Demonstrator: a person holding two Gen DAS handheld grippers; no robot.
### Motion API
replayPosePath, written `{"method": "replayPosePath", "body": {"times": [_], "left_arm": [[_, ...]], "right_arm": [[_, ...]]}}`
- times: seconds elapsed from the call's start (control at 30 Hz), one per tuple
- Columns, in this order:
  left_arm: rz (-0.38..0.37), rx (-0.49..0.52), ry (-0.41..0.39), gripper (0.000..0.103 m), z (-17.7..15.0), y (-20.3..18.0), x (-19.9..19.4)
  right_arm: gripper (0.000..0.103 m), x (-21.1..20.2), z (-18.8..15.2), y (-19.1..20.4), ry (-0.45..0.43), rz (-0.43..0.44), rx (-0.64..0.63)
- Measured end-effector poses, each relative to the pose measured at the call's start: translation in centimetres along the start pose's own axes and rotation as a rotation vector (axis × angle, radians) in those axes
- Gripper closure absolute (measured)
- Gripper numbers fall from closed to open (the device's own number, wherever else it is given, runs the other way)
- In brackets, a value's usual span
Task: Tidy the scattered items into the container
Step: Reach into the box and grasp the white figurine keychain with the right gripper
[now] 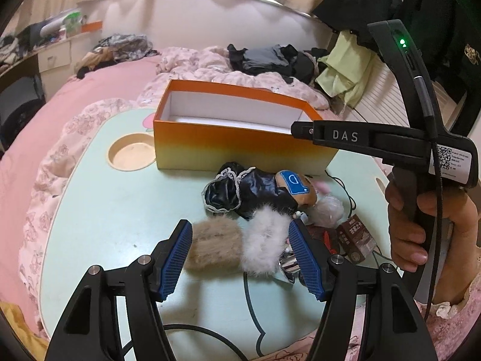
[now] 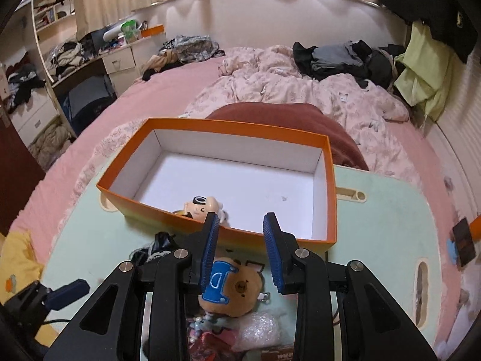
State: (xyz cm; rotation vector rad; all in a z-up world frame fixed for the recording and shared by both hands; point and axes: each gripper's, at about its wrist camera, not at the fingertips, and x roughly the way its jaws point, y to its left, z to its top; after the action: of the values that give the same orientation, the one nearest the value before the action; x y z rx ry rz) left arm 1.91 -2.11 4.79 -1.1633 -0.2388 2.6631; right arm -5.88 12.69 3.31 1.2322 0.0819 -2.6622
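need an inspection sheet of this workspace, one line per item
surface: mint table set on a pink bed
job's things: orange box holds one small doll; bear plush, black cloth, tan puff, white puff and a brown packet lie outside it
clutter: clothes heaped on the bed and desk
grippers: left gripper open around the two puffs, pads apart from them; right gripper open, empty, above the bear plush
cables: black cable on the table's near edge
surroundings: curtains, drawers, shelves
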Motion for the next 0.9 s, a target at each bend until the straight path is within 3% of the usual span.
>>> {"method": "replayPosePath", "body": {"times": [0.6, 0.8, 0.87, 0.9], "left_arm": [[-0.009, -0.005, 0.007, 0.037, -0.2, 0.2, 0.3], [-0.013, -0.019, 0.009, 0.037, -0.3, 0.4, 0.2], [-0.013, -0.023, 0.011, 0.037, -0.3, 0.5, 0.2], [-0.014, -0.023, 0.011, 0.037, -0.3, 0.6, 0.2]], "right_arm": [[0.071, 0.4, 0.3, -0.4, 0.010, -0.006, 0.002], [0.071, 0.2, 2.7, 0.0, 0.044, 0.063, 0.010], [0.055, 0.7, 4.2, 0.5, 0.109, 0.126, 0.016], [0.038, 1.1, 4.9, 0.7, 0.148, 0.161, 0.024]]}}
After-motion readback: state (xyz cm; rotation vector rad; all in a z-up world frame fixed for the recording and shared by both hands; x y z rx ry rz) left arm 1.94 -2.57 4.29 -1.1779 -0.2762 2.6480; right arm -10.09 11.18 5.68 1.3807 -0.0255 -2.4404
